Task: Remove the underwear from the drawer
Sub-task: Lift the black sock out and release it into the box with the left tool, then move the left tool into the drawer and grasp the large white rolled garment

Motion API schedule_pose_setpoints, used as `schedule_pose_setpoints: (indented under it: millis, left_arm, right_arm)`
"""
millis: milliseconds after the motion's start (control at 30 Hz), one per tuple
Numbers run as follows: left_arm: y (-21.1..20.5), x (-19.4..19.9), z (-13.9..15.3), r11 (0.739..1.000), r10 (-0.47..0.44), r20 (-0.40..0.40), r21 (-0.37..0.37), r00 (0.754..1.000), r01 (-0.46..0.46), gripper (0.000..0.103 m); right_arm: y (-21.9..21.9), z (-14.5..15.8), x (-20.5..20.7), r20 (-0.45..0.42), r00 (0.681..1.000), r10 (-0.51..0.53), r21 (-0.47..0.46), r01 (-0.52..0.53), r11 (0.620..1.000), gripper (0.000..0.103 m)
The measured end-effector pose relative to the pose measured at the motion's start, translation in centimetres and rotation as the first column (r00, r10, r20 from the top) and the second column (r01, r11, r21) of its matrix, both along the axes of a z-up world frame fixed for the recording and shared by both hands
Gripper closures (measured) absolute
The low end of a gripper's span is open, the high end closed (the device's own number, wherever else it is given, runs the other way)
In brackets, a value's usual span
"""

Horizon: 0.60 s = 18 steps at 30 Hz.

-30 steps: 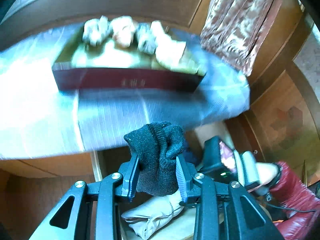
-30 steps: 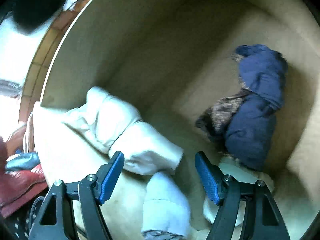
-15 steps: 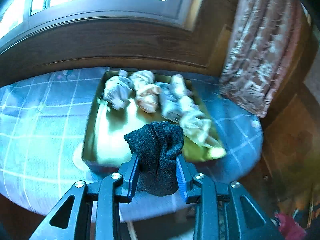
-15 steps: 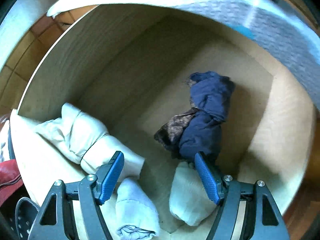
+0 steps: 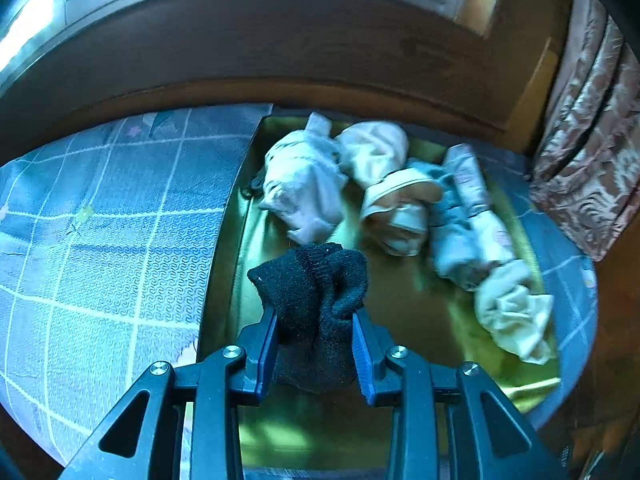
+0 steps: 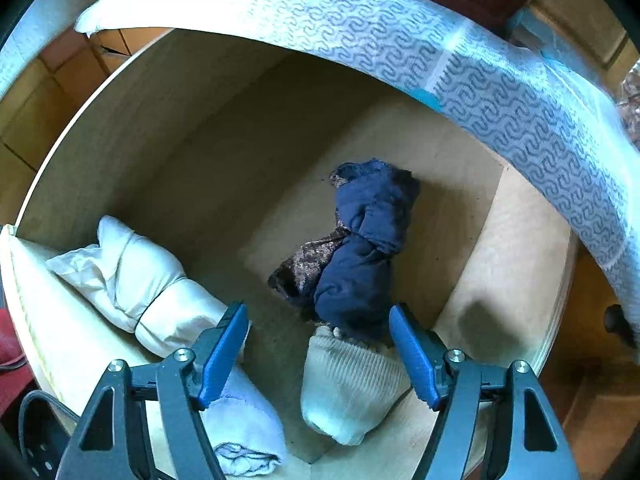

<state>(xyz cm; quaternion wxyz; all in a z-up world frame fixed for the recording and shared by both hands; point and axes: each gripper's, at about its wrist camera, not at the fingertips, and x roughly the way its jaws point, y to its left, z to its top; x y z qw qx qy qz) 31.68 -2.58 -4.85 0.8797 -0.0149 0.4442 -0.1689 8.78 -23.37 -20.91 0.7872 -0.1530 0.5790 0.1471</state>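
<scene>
My left gripper (image 5: 314, 330) is shut on a black knitted bundle (image 5: 312, 284), held just above the near left part of a gold-lined tray (image 5: 240, 264). Several pale rolled underwear pieces (image 5: 304, 188) lie along the tray's far side and right. My right gripper (image 6: 318, 338) hangs open over the wooden drawer (image 6: 516, 248). Beyond its fingertips lies a dark blue bundle (image 6: 364, 256) wrapped with a brown patterned piece (image 6: 306, 268). A cream ribbed roll (image 6: 352, 388) sits between the fingers, a white roll (image 6: 136, 276) to the left, a light blue roll (image 6: 244, 424) under the left finger.
The tray rests on a blue patterned cloth (image 5: 104, 224) over a rounded tabletop. A dark wood sill and window run behind it, with a patterned curtain (image 5: 588, 152) at right. The same cloth (image 6: 480, 80) overhangs the drawer's far edge.
My left gripper has risen from beside the drawer and carried the black bundle over the tray. My right gripper has pulled back, so the drawer's contents show more fully, still open.
</scene>
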Motion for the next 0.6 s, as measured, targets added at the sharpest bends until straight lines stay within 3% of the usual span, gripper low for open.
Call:
schedule_pose_setpoints:
  millis: [100,300,400,467,600]
  left_arm:
    - [0.2,0.6,-0.9,1.000,0.019,0.025,0.004,0.999,-0.019,0.067]
    - [0.7,0.1,-1.2,1.000,0.016,0.069,0.004,0.997,-0.016,0.057]
    - [1.5,-1.2,0.0,1.000,0.017,0.117,-0.014,0.993,-0.016,0.050]
    - [2.1,-2.3,1.2,1.000,0.021,0.171,-0.008,0.985,-0.020,0.038]
    - [2.7,-6.1,3.3,0.999,-0.021,0.285,0.029,0.958,0.014,0.037]
  right_arm:
    - [0.1,0.1,0.6,-0.008,1.000,-0.006,-0.016,0.005,1.000,0.029]
    - [1.0,-2.6,1.4,-0.046,0.999,0.000,-0.106,-0.005,0.994,0.031]
    - [1.4,-3.1,1.6,-0.060,0.998,0.004,-0.142,-0.012,0.990,0.031]
    - [1.6,-3.4,1.7,-0.066,0.998,0.007,-0.155,-0.017,0.988,0.031]
    - [1.9,-3.3,1.5,-0.077,0.997,0.020,-0.134,-0.030,0.990,0.031]
